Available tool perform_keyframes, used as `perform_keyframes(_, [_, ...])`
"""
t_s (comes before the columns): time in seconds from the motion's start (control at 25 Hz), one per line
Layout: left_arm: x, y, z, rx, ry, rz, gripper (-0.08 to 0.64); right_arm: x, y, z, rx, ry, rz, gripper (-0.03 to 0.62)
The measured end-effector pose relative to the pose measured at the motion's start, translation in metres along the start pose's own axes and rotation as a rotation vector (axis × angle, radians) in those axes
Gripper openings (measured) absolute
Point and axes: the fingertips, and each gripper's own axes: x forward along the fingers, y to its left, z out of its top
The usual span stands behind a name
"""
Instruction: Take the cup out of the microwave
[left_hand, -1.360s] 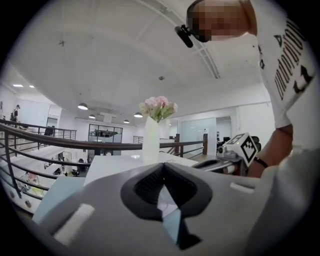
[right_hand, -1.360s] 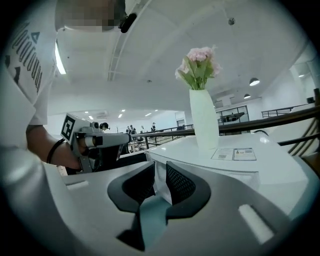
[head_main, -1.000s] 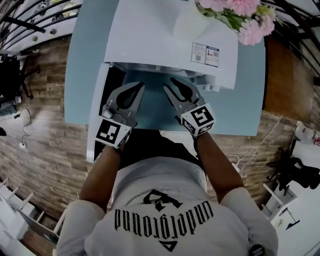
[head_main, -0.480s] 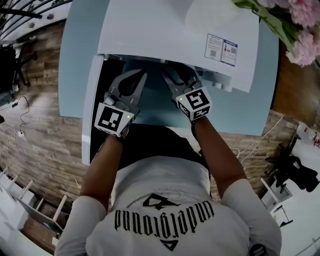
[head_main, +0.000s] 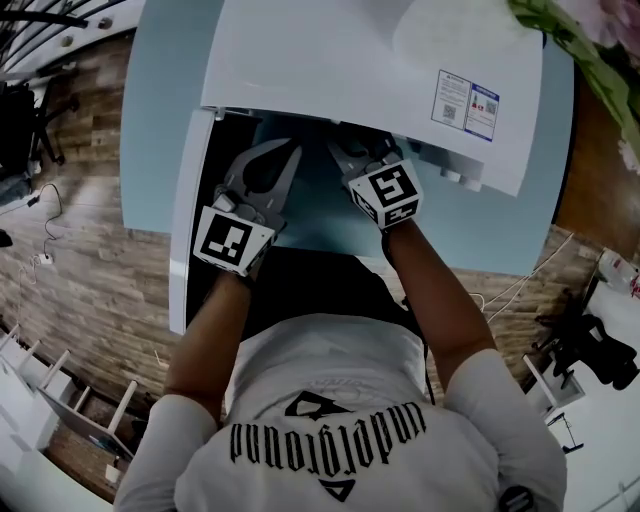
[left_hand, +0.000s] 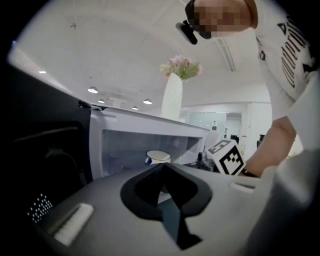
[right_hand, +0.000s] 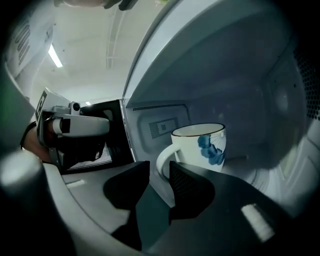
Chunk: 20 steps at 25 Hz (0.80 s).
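A white cup (right_hand: 200, 147) with a blue flower print stands inside the open white microwave (head_main: 330, 60). In the left gripper view the cup (left_hand: 158, 157) shows small, deep in the cavity. My right gripper (right_hand: 160, 172) reaches into the cavity. Its jaws are opening, with a narrow gap between them, and the cup's handle (right_hand: 164, 160) sits just beyond the tips, untouched. In the head view the right gripper (head_main: 360, 160) is half hidden under the microwave's top edge. My left gripper (head_main: 285, 155) is shut on nothing and hovers at the opening, left of the right one.
The microwave door (head_main: 185, 220) hangs open at the left, close beside the left gripper. A white vase (left_hand: 172, 97) with pink flowers stands on top of the microwave. The microwave sits on a light blue table (head_main: 160, 100). Wood floor lies around it.
Both grippers have moved forward toward the microwave opening. The right gripper's tips have slipped under the microwave's top edge.
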Motion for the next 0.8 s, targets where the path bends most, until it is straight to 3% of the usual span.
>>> perform_keyframes(0.16, [0.001,-0.004,-0.001,-0.058,0.029,-0.008,0.051,0.008,-0.001,0.003,-0.018,-0.018,-0.022,0.104])
perform_keyframes(0.2, [0.001,-0.003,-0.003,-0.055,0.028,-0.007,0.051,0.010,-0.002,0.003,-0.028,-0.022,-0.035,0.073])
perform_keyframes(0.44, [0.001,-0.002,-0.006,-0.056,0.029,-0.015,0.051,0.015,-0.001,0.014,-0.095,-0.058,-0.057,0.047])
perform_keyframes(0.8, [0.001,-0.003,0.002,-0.049,0.001,-0.027,0.051,0.000,0.006,0.027,-0.104,-0.098,-0.034,0.043])
